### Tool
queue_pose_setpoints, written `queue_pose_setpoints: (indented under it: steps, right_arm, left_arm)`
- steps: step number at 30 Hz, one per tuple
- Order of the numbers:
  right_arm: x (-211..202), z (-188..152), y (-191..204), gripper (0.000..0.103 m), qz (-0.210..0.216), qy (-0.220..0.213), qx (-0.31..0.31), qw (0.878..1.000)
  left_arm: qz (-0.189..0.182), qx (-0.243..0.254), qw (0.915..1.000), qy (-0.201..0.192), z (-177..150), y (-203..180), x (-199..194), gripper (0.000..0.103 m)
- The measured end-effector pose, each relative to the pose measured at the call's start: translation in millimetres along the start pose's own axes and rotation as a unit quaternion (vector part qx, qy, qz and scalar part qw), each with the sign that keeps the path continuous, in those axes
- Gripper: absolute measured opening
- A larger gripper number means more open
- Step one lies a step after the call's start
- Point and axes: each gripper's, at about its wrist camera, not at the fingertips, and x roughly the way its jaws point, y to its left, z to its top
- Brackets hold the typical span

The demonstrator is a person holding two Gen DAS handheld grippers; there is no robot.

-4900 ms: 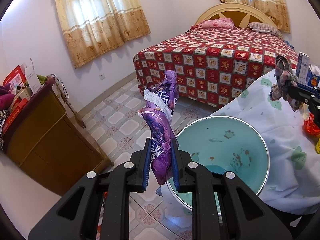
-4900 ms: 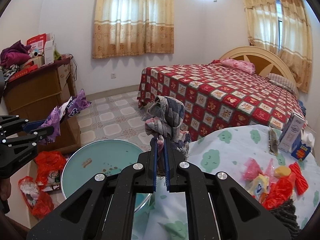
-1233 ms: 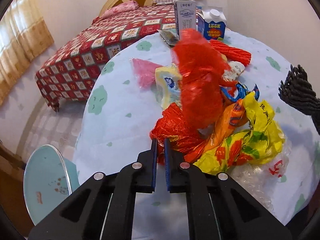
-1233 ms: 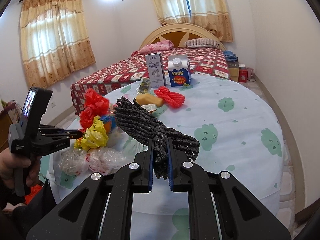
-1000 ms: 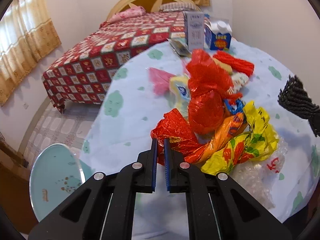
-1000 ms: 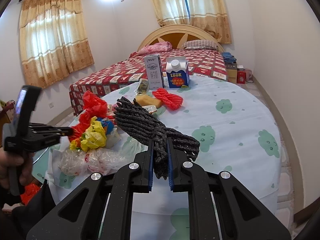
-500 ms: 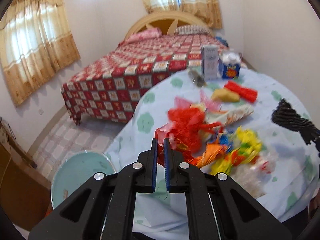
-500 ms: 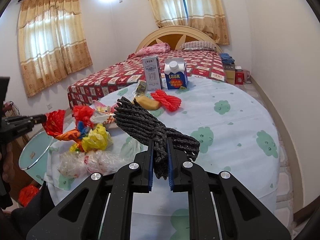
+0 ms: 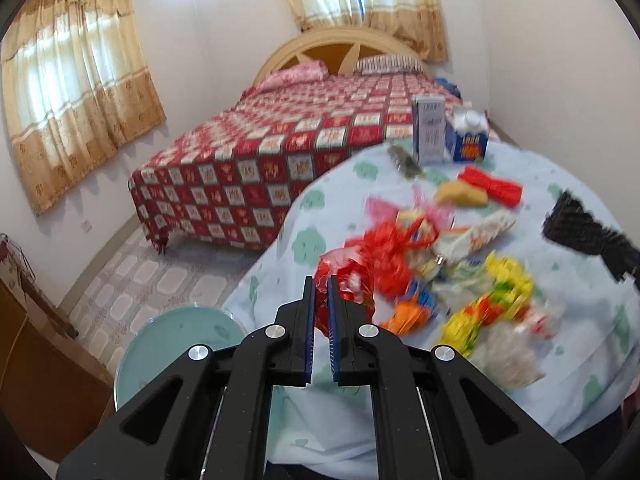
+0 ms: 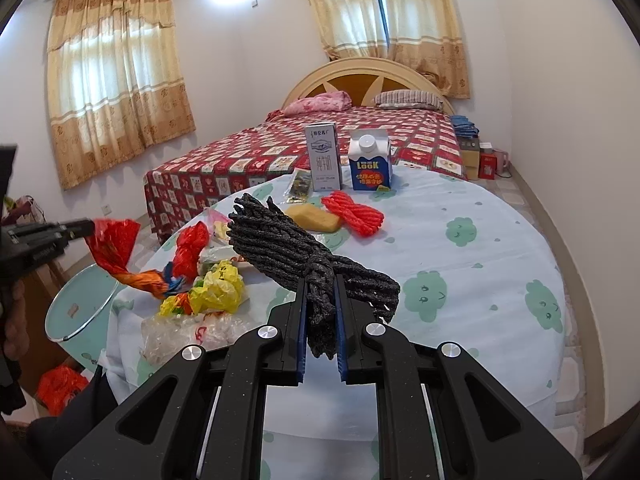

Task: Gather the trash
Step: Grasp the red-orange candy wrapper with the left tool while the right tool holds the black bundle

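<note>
The red plastic bag (image 10: 114,246) is crumpled and shiny, and its lower part is twisted into an orange and blue tail that goes down to the heap of trash (image 10: 208,292) on the table (image 10: 460,248). The bag hangs in the air past the table's left edge, above the light green bin (image 10: 76,304) which stands on the floor there. The heap lies near the same left edge: yellow bags, another red bag, and clear crinkled plastic at the front edge.

The left gripper (image 9: 321,286) has its fingers pressed nearly together, and they pinch the top of the red plastic bag between the blue pads (image 9: 309,320). In the left wrist view this part is blurred.

The right gripper (image 10: 321,300) is closed on a black rope bundle (image 10: 304,254), which is thick and braided. The bundle sticks out forward and to both sides of the fingers, above the front part of the table.

Near the far edge of the table stand a white carton (image 10: 323,158) and a blue carton (image 10: 370,166), just beside each other. In front of them lie a red rope bundle (image 10: 352,210) and a yellow sponge (image 10: 314,217).
</note>
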Motion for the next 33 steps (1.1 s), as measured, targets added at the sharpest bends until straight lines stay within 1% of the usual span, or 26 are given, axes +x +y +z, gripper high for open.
queue_pose_setpoints:
  steps: [2, 4, 6, 9, 11, 12, 13, 15, 17, 18, 19, 21, 24, 27, 28, 29, 30, 33]
  right_arm:
    - [1.0, -0.9, -0.4, 0.012, 0.000, 0.001, 0.001, 1.000]
    - [3.4, -1.8, -1.0, 0.012, 0.001, 0.004, 0.001, 1.000]
    - [5.7, -3.4, 0.1, 0.012, 0.002, 0.007, 0.000, 1.000]
    - [6.1, -4.5, 2.8, 0.012, 0.002, 0.011, -0.003, 1.000]
    - [7.0, -5.8, 2.8, 0.012, 0.002, 0.012, -0.004, 1.000]
    - [7.4, -6.3, 2.4, 0.012, 0.002, 0.013, -0.003, 1.000]
    - [8.3, -6.8, 1.9, 0.012, 0.000, 0.014, -0.003, 1.000]
    - [10.5, -9.1, 0.5, 0.012, -0.008, 0.018, -0.005, 1.000]
    - [12.2, -10.5, -0.9, 0.012, -0.014, 0.022, -0.003, 1.000]
    - [13.4, -11.2, -2.3, 0.012, -0.017, 0.024, -0.002, 1.000]
    - [14.5, -12.1, -3.5, 0.012, -0.020, 0.026, -0.002, 0.999]
    - [15.6, -13.5, -5.1, 0.012, -0.019, 0.029, -0.001, 0.999]
    - [15.6, -14.9, -3.5, 0.012, -0.018, 0.030, -0.004, 0.999]
    - [15.5, -14.4, -2.9, 0.012, -0.017, 0.030, -0.005, 0.999]
    - [15.2, -13.9, -2.9, 0.012, -0.017, 0.029, -0.005, 0.999]
    - [14.6, -13.3, -2.6, 0.012, -0.017, 0.028, -0.005, 0.999]
    - [13.2, -11.9, -2.5, 0.012, -0.016, 0.025, -0.005, 1.000]
    - [9.0, -7.2, -0.5, 0.012, -0.014, 0.018, -0.005, 1.000]
  left_arm:
    - [0.003, 0.001, 0.9999, 0.013, -9.9, 3.0, 8.6, 0.006]
    - [0.005, 0.001, 0.9994, 0.035, -21.9, 5.5, 23.6, 0.006]
    - [-0.001, -0.004, 0.9985, 0.055, -31.8, 6.9, 35.3, 0.006]
    - [-0.003, -0.016, 0.9980, 0.061, -40.5, 9.5, 44.0, 0.008]
    - [-0.006, -0.024, 0.9978, 0.062, -40.9, 13.2, 42.7, 0.016]
    - [-0.005, -0.025, 0.9980, 0.057, -40.1, 15.0, 39.5, 0.027]
    - [-0.003, -0.024, 0.9983, 0.053, -39.7, 15.5, 36.5, 0.035]
    - [0.003, -0.022, 0.9990, 0.038, -38.3, 18.4, 26.4, 0.043]
    - [0.008, -0.017, 0.9993, 0.031, -36.1, 18.8, 21.7, 0.044]
    - [0.010, -0.018, 0.9994, 0.029, -35.2, 19.7, 20.2, 0.048]
    - [0.011, -0.020, 0.9993, 0.028, -34.7, 21.0, 20.0, 0.056]
    - [0.010, -0.020, 0.9993, 0.029, -34.2, 20.9, 21.7, 0.058]
    - [-0.003, -0.020, 0.9989, 0.041, -33.9, 15.0, 30.5, 0.058]
    - [-0.027, -0.023, 0.9978, 0.056, -33.5, 6.8, 41.1, 0.057]
    - [-0.032, -0.022, 0.9972, 0.063, -34.0, 4.5, 45.5, 0.039]
    - [-0.045, -0.022, 0.9956, 0.079, -35.5, 1.7, 52.1, 0.023]
    - [-0.053, -0.024, 0.9940, 0.093, -37.4, 0.9, 56.5, 0.015]
    - [-0.049, -0.017, 0.9947, 0.089, -38.3, -0.2, 51.7, 0.007]
